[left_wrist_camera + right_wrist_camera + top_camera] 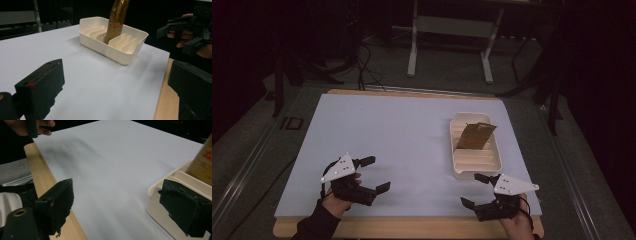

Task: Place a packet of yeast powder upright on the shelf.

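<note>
Grippers sit at the near edge of the table (pixel 362 125), both with jaws spread wide and holding nothing: the left gripper (pixel 374 174) by the near left corner, the right gripper (pixel 476 190) just short of the white tray (pixel 497 155). The brown packet (pixel 475 135) leans in one of the tray's slots toward the far right of the table, its top standing clear of the dividers. For a clean pick, I would bring the right gripper in from above, line its jaws across the packet's flat faces and close on the free upper part, well clear of the dividers. The left gripper could steady the tray's near wall if it slides.
</note>
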### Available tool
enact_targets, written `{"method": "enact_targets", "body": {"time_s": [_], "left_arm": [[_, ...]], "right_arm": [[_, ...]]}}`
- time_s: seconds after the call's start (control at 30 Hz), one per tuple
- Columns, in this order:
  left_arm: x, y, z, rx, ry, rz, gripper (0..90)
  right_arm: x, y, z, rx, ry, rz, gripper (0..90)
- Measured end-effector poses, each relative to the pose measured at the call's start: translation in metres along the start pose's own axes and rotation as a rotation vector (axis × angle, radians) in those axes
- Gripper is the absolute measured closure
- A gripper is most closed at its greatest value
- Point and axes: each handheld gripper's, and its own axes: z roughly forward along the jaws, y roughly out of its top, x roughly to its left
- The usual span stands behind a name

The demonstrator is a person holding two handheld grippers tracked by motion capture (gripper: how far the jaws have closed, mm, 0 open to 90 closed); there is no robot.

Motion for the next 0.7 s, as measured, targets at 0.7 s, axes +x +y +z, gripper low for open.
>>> {"method": "enact_targets", "body": {"time_s": [0.7], "left_arm": [[-0.0026,-0.0026,0.0042,0.011,-0.012,0.005,1.5]], "right_arm": [[-0.0052,-0.0051,0.0015,0.009,0.006,-0.009,12.1]]}}
